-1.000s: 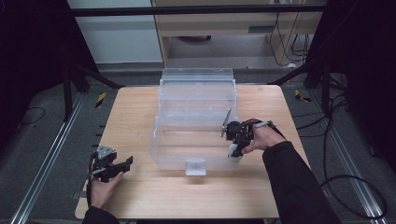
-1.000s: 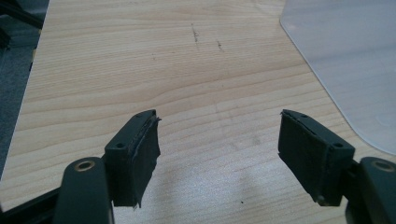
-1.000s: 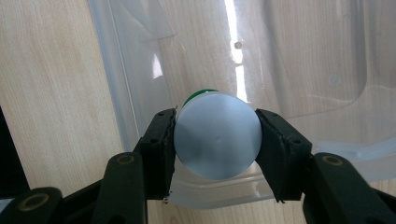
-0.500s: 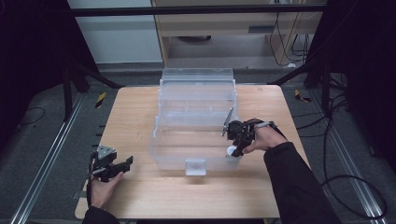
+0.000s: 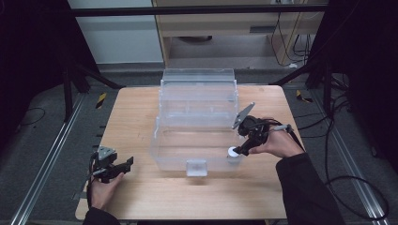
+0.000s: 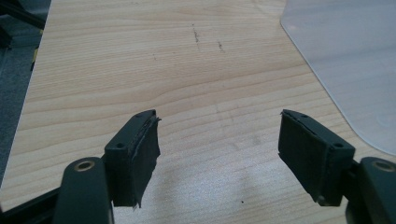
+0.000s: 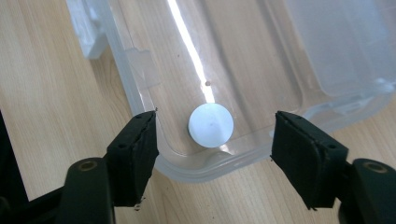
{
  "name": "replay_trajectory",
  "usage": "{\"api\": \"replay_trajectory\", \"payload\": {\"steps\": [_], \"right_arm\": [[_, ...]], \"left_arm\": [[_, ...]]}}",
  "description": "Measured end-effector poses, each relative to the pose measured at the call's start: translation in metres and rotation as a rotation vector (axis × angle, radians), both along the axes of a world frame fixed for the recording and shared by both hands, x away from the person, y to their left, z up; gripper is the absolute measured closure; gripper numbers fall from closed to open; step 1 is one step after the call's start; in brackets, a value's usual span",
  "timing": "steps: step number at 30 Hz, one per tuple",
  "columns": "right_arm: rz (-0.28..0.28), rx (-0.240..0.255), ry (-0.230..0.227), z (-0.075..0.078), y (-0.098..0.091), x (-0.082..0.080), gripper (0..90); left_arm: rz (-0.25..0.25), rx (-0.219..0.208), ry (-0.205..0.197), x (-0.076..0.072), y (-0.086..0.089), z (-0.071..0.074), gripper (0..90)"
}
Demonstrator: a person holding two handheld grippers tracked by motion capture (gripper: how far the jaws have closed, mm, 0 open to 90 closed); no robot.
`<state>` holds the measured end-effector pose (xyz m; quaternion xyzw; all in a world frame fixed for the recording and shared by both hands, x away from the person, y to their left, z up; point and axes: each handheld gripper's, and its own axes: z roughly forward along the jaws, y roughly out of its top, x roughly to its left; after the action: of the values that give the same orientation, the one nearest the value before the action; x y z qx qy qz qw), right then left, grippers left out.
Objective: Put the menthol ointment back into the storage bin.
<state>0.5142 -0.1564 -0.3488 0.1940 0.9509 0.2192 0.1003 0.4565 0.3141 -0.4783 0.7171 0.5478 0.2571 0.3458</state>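
A clear plastic box [image 5: 162, 145] with its lid standing up at the back sits mid-table. A small white round disc [image 5: 233, 151] lies flat on the box floor in the front right corner [image 7: 211, 125]. My right gripper [image 5: 238, 151] hangs just above that corner, pointing down. Its jaws have just been opening and now stand wide [image 7: 214, 140]; the disc lies below the gap between them, touched by neither pad. My left gripper [image 5: 127, 162] rests near the front left of the wooden table [image 5: 131, 112], open with nothing between its jaws [image 6: 217, 126].
The box has a white latch [image 5: 196, 167] at its front wall. Its rounded edge [image 6: 345, 56] reaches into the upper right of the left gripper view. Bare wood [image 6: 140, 56] lies ahead of the left gripper. The table's front edge is close to both hands.
The right gripper rose a little out of the box corner and opened, leaving the white disc on the box floor. The left gripper has not moved.
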Motion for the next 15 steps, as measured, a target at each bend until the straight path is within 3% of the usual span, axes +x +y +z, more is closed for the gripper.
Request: {"api": "replay_trajectory", "payload": {"steps": [2,3,4,5,7,9,10,11,15], "right_arm": [[-0.015,0.016,-0.008,0.001,-0.002,-0.003,21.0],[-0.054,0.06,-0.049,0.003,-0.009,-0.009,18.0],[-0.054,0.06,-0.049,0.003,-0.009,-0.009,18.0],[-0.095,0.108,-0.087,0.003,-0.016,-0.015,17.4],[-0.14,0.147,-0.115,0.001,-0.022,-0.022,16.7],[-0.162,0.161,-0.126,0.0,-0.024,-0.024,16.3],[-0.227,0.215,-0.147,-0.002,-0.033,-0.031,15.5],[-0.227,0.215,-0.147,-0.002,-0.033,-0.031,15.5],[-0.354,0.353,-0.192,-0.013,-0.052,-0.042,13.7]], "left_arm": [[0.0,0.001,0.0,0.0,0.0,0.0,28.3],[0.0,0.002,0.001,0.0,-0.001,0.0,28.3],[0.0,0.002,0.001,0.0,-0.001,0.0,28.3],[-0.001,0.003,0.001,0.0,-0.001,0.0,28.3],[0.0,0.004,0.0,0.0,-0.001,0.0,28.2],[0.001,0.005,0.001,0.0,-0.001,-0.001,28.1],[0.001,0.006,0.001,0.0,-0.001,-0.001,28.0],[0.002,0.006,0.001,0.0,-0.001,-0.001,28.0],[0.004,0.008,0.0,0.0,-0.001,-0.001,27.6]]}}
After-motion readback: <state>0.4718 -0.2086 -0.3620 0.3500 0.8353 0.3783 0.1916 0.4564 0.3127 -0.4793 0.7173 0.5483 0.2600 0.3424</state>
